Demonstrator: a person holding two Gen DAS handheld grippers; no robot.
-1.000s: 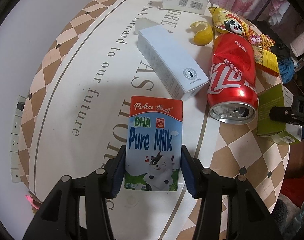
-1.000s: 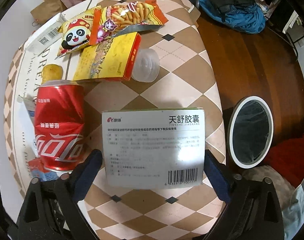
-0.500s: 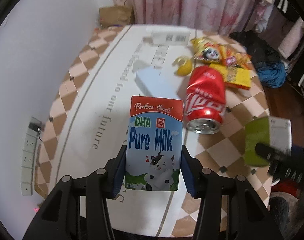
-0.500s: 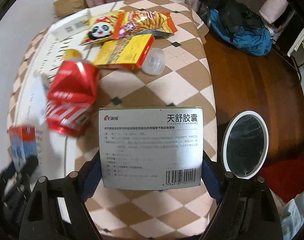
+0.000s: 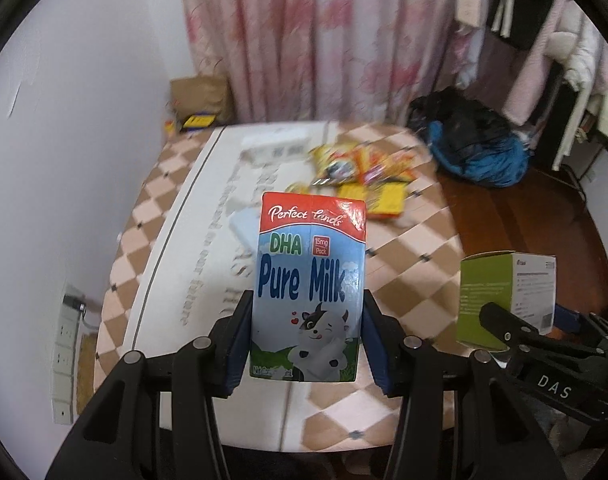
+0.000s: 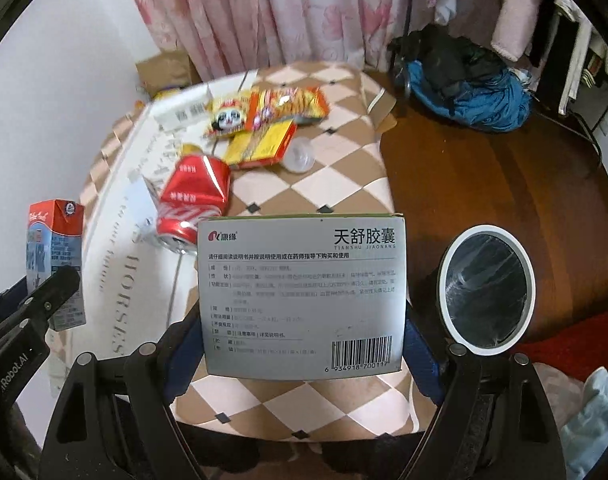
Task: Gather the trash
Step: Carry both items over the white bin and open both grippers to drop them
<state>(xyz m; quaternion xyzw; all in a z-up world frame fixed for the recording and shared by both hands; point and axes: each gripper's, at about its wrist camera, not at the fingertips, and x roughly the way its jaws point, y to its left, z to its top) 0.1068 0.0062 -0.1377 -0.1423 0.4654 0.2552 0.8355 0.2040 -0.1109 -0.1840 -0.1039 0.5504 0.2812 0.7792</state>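
My left gripper (image 5: pixel 304 340) is shut on a blue and red Pure Milk carton (image 5: pixel 310 284) and holds it well above the table; the carton also shows in the right wrist view (image 6: pixel 56 256). My right gripper (image 6: pixel 304 344) is shut on a grey and green medicine box (image 6: pixel 302 296), also lifted; the box also shows at the right of the left wrist view (image 5: pixel 504 300). A white-rimmed trash bin (image 6: pixel 486 288) with a black liner stands on the floor, just right of the medicine box.
On the checkered table (image 6: pixel 336 184) lie a crushed red cola can (image 6: pixel 196 196), a yellow box (image 6: pixel 264 144), snack bags (image 6: pixel 264 112), a clear lid (image 6: pixel 300 156) and a pale blue box (image 5: pixel 244 226). A blue bag (image 6: pixel 476 92) lies on the wooden floor.
Both grippers have lifted up and drawn back from the table with their items. The table now looks smaller and further below, and the trash bin shows closer to the medicine box.
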